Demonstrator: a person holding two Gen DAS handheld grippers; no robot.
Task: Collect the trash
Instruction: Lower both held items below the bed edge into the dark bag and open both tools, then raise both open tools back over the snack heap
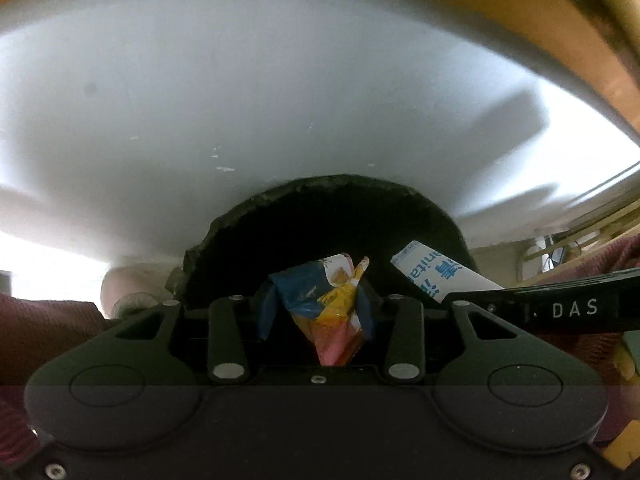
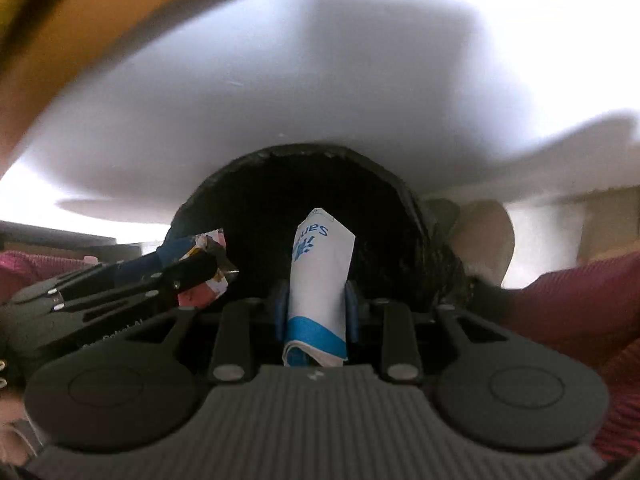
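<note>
Left wrist view: left gripper (image 1: 320, 312) holds crumpled colourful wrapper (image 1: 332, 312) between narrow fingers, poised over dark round bin opening (image 1: 320, 232) at edge of white table (image 1: 280, 100). White sanitizer-wipe sachet (image 1: 436, 276) enters from right, just beside wrapper, also over opening.

Right wrist view: right gripper (image 2: 316, 308) grips sachet (image 2: 320, 280) upright between blue pads (image 2: 281, 312), jaws narrow. Left gripper (image 2: 200, 272) with wrapper (image 2: 208, 264) alongside at left, over same opening (image 2: 304, 200).

Judgement: both pieces picked up and brought over bin; release into bin left. Other trash not visible.
</note>
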